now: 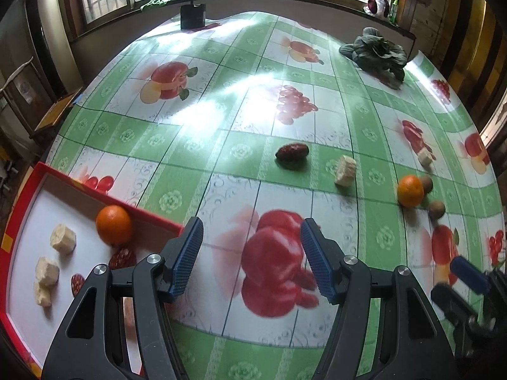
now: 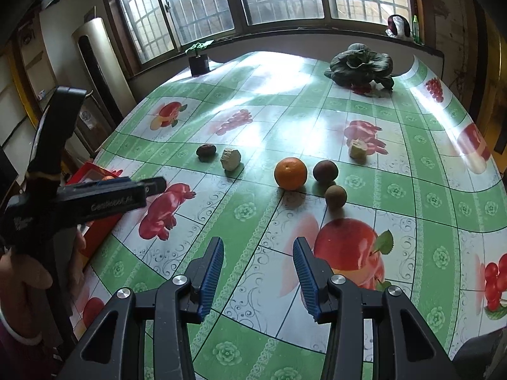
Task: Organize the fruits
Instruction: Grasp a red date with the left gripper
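Note:
My left gripper [image 1: 250, 253] is open and empty, just right of a red tray [image 1: 22, 186]. The tray holds an orange [image 1: 113, 224], pale banana chunks [image 1: 63, 237] and red dates [image 1: 122, 258]. On the table lie a dark red date [image 1: 291, 152], a banana chunk [image 1: 346, 170], another chunk [image 1: 425, 157], an orange [image 1: 410, 190] and two brown round fruits [image 1: 436, 209]. My right gripper [image 2: 257, 269] is open and empty, short of the orange [image 2: 290, 173] and the brown fruits [image 2: 325, 172], [image 2: 336, 197]. The date [image 2: 206, 151] and the chunks [image 2: 230, 159], [image 2: 358, 148] lie farther off.
A fruit-print green tablecloth [image 2: 247, 212] covers the table. A leafy dark green vegetable [image 2: 361, 63] lies at the far right. A small black pot [image 2: 199, 63] stands at the far edge under the windows. The left gripper's body [image 2: 79, 196] shows at the left of the right wrist view.

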`<state>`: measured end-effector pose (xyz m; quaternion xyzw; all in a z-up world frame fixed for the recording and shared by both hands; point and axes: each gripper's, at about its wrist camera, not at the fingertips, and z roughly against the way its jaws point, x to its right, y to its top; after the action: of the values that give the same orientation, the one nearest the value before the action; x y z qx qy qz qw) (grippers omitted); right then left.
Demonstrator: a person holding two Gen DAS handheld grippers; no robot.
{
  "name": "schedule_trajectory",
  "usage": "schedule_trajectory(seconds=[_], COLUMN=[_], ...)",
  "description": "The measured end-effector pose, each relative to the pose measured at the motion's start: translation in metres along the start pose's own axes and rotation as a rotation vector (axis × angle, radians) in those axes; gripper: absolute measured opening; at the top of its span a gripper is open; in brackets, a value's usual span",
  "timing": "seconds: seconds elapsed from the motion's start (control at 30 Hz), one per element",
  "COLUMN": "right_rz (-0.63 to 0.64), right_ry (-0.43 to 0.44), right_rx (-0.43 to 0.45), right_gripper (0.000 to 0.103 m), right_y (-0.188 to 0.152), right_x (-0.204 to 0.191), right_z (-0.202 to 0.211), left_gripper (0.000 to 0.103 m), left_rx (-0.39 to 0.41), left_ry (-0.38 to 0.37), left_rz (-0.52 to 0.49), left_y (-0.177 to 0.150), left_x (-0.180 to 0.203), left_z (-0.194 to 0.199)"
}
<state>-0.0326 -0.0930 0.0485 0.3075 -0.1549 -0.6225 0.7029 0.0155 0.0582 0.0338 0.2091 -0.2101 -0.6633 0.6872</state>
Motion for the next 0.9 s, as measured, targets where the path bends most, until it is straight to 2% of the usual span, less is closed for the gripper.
schedule_trajectory(seconds=[0.37, 0.7, 0.9], right_rz=[-0.016, -0.033, -0.043], right_ry=[0.033, 0.062, 0.063], right_rx=[-0.011, -0.026, -0.023], right_gripper=[0.044, 0.044, 0.044], right_y=[-0.002, -0.004, -0.004], right_x=[0.010, 0.016, 0.019], right_z=[-0.011, -0.016, -0.016], left_gripper=[0.064, 0.064, 0.064], left_rx=[-0.053, -0.101, -0.091], left_ry=[-0.049, -0.067, -0.051], left_rz=[0.077, 0.127, 0.109], left_y=[0.046, 0.065, 0.068], left_x=[-0.001, 0.011, 0.017], left_z=[-0.042, -0.068, -0.072])
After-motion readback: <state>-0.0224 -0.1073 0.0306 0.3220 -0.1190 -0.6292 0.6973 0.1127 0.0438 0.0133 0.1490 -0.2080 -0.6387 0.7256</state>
